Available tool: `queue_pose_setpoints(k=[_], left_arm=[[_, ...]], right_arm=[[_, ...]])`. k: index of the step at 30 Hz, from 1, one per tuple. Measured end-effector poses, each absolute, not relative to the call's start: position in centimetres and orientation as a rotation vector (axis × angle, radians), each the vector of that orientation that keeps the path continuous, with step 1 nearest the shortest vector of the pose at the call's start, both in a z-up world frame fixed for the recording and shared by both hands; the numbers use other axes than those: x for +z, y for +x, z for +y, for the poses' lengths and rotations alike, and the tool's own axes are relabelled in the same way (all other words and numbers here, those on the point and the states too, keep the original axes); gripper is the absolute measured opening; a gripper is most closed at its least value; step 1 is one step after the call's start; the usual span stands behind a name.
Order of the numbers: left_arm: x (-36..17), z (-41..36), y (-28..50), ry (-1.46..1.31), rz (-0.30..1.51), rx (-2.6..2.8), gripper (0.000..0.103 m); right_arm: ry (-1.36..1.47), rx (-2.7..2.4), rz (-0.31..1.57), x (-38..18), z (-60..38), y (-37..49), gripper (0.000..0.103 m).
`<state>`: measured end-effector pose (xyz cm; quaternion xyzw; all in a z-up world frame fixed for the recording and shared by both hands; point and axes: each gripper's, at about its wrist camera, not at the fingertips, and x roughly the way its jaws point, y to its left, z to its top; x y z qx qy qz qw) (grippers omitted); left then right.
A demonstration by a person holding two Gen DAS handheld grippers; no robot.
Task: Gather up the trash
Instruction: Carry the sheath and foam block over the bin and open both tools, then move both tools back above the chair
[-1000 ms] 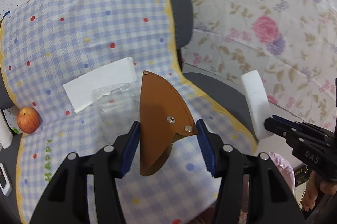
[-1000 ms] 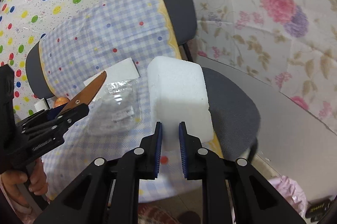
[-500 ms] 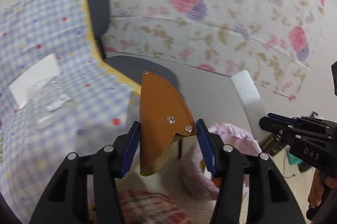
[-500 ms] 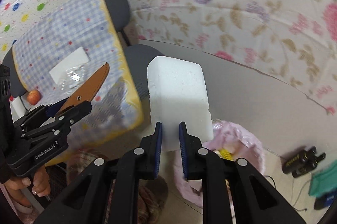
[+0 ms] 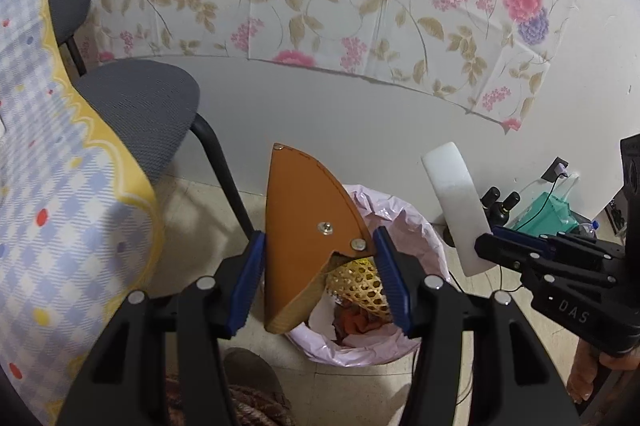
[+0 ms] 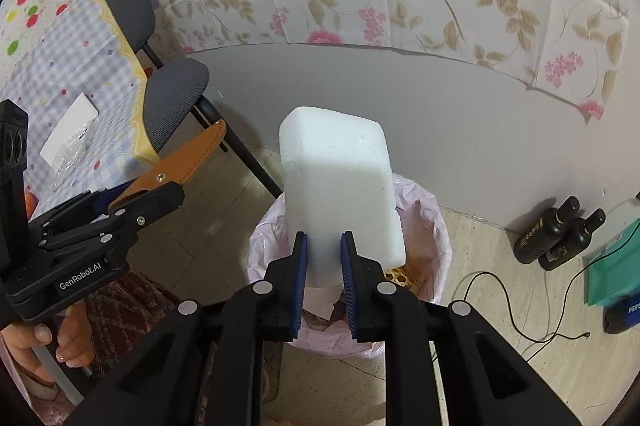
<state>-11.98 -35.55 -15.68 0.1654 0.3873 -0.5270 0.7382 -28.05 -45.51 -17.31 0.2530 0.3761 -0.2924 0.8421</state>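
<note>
My left gripper [image 5: 319,240] is shut on a brown leather piece [image 5: 308,209] with two rivets, its blue pads pressing both edges. It hangs over a trash bin lined with a pink bag [image 5: 420,226] that holds a yellow woven item [image 5: 360,284] and scraps. My right gripper [image 6: 323,240] is shut on a white foam block [image 6: 340,177], which stands up above the same bin [image 6: 434,238]. In the right wrist view the left gripper [image 6: 160,191] and its leather piece [image 6: 188,157] are at the left. The left wrist view has the right gripper [image 5: 494,246] and foam [image 5: 456,201] at the right.
A grey chair [image 5: 136,105] stands left of the bin, beside a table with a checked cloth [image 5: 60,205]. On the table lie a white card [image 6: 70,129] and clear wrapper [image 6: 74,147]. Two black bottles [image 6: 560,238], a teal box [image 6: 612,274] and a cable [image 6: 504,310] sit on the floor at the right.
Both grippers have swung away from the table, rightward and down, and now hang over the pink-lined bin. Each still holds its item as before.
</note>
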Motion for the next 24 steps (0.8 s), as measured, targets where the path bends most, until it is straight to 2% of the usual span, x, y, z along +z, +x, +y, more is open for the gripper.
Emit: queue_pose_setpoints(k=[4, 5, 7, 16, 24], left_arm=[[-16.1, -37.2, -12.1, 0.378, 0.854, -1.169, 0.056], [-16.2, -37.7, -12.1, 0.390, 0.856, -1.160, 0.066], [-16.1, -37.9, -11.9, 0.386, 0.851, -1.148, 0.073], [-13.5, -33.3, -8.3, 0.310, 0.822, -1.022, 0.073], [-8.7, -24.1, -3.8, 0.230, 0.784, -0.764, 0.073]], right_arm=[[0.585, -0.613, 0.779, -18.0, -47.1, -27.9, 0.025], [0.591, -0.620, 0.778, -18.1, -47.4, -27.9, 0.027], [0.603, -0.635, 0.772, -18.1, -47.8, -28.0, 0.043], [0.498, -0.650, 0.704, -13.7, -46.7, -27.5, 0.043], [0.352, -0.410, 0.669, -9.4, -41.1, -20.6, 0.043]])
